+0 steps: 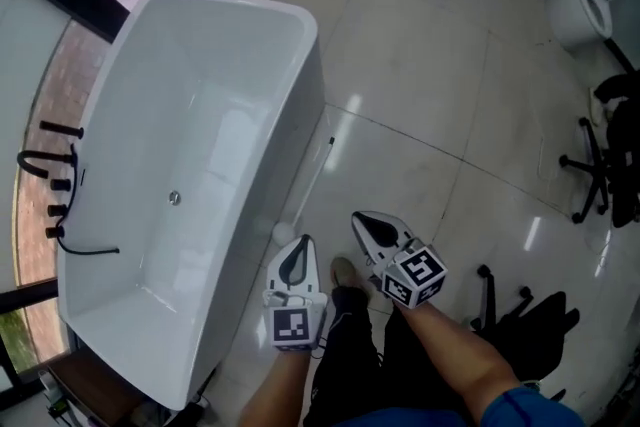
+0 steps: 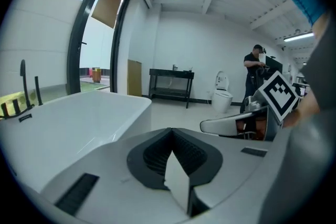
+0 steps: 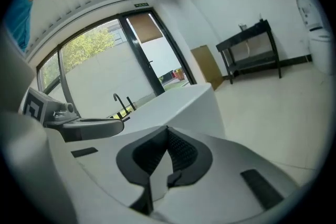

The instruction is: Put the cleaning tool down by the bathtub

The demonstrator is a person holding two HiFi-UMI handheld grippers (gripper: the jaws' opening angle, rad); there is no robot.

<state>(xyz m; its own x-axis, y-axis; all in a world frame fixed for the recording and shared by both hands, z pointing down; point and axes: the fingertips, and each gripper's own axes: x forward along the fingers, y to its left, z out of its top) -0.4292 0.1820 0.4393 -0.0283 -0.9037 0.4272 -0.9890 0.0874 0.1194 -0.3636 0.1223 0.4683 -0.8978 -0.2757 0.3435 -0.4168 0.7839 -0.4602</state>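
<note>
The white bathtub (image 1: 150, 305) fills the left of the head view. The cleaning tool (image 1: 308, 185), a thin white stick with a dark top end and a small round head, rests on the floor tiles along the tub's right side. My left gripper (image 1: 303, 241) hovers just below the tool's round head, jaws shut and empty. My right gripper (image 1: 358, 219) is beside it to the right, also shut with nothing held. In the left gripper view the jaws (image 2: 170, 131) meet, with the tub wall (image 2: 79, 128) to the left. The right gripper view shows closed jaws (image 3: 168, 129) facing the tub (image 3: 184, 107).
A black faucet (image 1: 55, 160) stands at the tub's left rim. A white toilet (image 1: 590, 0) is at the far right, with a chair base (image 1: 590, 175) and black chair (image 1: 530, 315) nearer. My shoe (image 1: 345, 273) is between the grippers. A person (image 2: 255, 76) stands far off.
</note>
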